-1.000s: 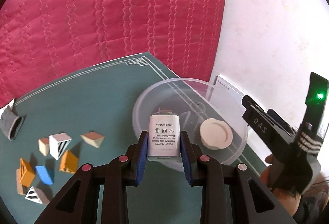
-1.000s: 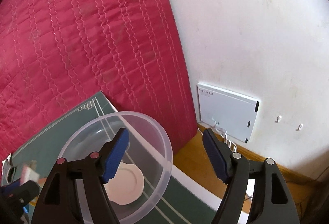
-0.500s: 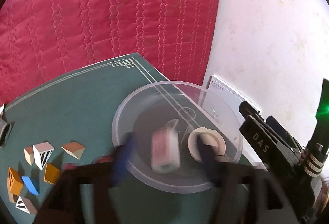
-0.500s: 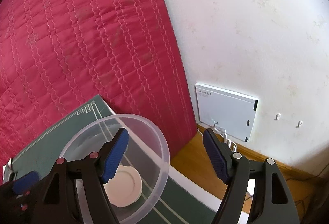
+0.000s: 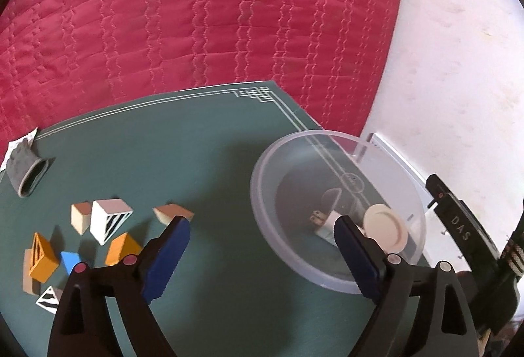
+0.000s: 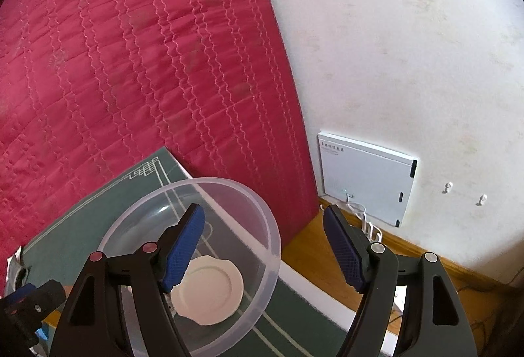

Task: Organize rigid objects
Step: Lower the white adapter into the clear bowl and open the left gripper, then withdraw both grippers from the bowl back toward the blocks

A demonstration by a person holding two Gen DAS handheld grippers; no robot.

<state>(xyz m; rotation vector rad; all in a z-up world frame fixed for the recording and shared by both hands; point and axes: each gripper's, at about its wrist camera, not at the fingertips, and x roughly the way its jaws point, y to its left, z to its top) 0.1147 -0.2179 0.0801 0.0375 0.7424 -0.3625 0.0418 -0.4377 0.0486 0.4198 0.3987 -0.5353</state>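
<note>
A clear plastic bowl (image 5: pixel 262 170) stands on the green mat (image 5: pixel 163 160) at its right corner. In it lie a white power adapter (image 5: pixel 327 224) and a white round lid (image 5: pixel 384 227). My left gripper (image 5: pixel 262 245) is open and empty, hovering just left of and above the bowl's near rim. Several small wooden blocks (image 5: pixel 109 221) lie on the mat to the left. In the right wrist view my right gripper (image 6: pixel 263 242) is open and empty above the bowl (image 6: pixel 271 226), with the lid (image 6: pixel 209 291) below its left finger.
A grey rolled cloth (image 5: pixel 28 170) lies at the mat's far left. A red quilted bed (image 5: pixel 196 13) lies behind the mat. A white wall (image 6: pixel 393 46) with a white box (image 6: pixel 363 177) stands to the right, above a wooden floor strip (image 6: pixel 311 255).
My left gripper opened and let the power adapter drop into the bowl, then drew back and to the left. The right gripper barely moved.
</note>
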